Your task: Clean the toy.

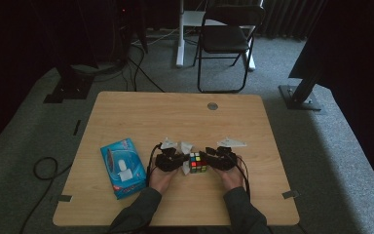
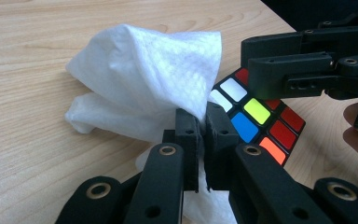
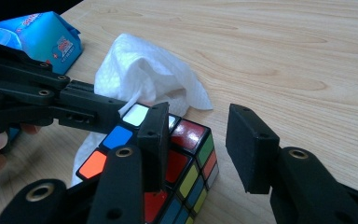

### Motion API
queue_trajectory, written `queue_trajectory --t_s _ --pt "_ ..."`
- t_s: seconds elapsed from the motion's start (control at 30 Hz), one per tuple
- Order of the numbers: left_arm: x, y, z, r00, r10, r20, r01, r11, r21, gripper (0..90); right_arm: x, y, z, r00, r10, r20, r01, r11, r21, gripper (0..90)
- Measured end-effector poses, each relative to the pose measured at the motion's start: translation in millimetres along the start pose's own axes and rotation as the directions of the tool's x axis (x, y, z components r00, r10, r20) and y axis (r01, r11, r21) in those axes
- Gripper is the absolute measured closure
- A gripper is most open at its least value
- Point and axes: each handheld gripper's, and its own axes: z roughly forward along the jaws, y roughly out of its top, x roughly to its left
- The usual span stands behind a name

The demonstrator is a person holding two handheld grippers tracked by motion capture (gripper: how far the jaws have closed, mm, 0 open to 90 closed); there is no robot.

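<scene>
near the front middle of the table (image 1: 126, 117), between your two hands, sits the puzzle cube (image 1: 197, 162), with the blue packet of wipes (image 1: 122, 167) lying well off to your left. your left gripper (image 2: 204, 122) has its jaws pinched tight on a fold of the white wipe (image 2: 149, 74), and the bunched cloth hangs against the cube's near side and its top edge. your right gripper (image 3: 198, 140) reaches over the cube from the other side; its jaws stand apart, one pad down against the cube's top and corner, the other out in the open air beside it with a clear gap to the coloured face, so it is steadying at most, not clamping.

by the look of it you are in the wiping step: cloth in one tong, cube propped by the other. the next move seems to call for a firmer hold with the right, bringing the free pad in on the cube's side so it can't skid across the smooth wood, then drawing the wipe over the top face with the left. keep the pinch on the cloth; it is thin and could slip free if you drag too hard against the cube's edges.
</scene>
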Motion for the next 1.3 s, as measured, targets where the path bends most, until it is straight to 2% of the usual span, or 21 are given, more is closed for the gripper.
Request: queue_trajectory --t_s 0.4,0.63,0.83,0.9,1.3 --pt "0.2 -4.8 1.5 1.0 -0.005 -0.005 0.005 0.9998 0.02 86.0 -0.1 -0.2 0.0 1.0 0.0 -0.001 0.0 1.0 -0.001 59.6" --pt "2.2 -14.2 9.7 0.9998 -0.013 -0.014 0.014 0.9983 0.056 86.0 -0.1 -0.2 0.0 1.0 0.0 -0.001 0.0 1.0 -0.002 59.7" --pt "3.5 -19.0 15.8 0.9996 0.001 -0.029 0.002 0.9954 0.096 86.0 0.0 -0.2 0.0 1.0 -0.001 -0.001 0.001 1.0 -0.001 59.8" --pt "4.6 -21.0 17.2 0.9997 -0.009 -0.024 0.011 0.9957 0.092 85.9 0.1 -0.2 0.0 1.0 -0.001 0.0 0.001 1.0 -0.002 59.7" --pt "4.0 -19.2 17.3 0.9996 -0.004 -0.029 0.007 0.9946 0.104 85.8 0.0 -0.3 0.0 1.0 0.001 -0.002 -0.001 1.0 -0.002 59.7"
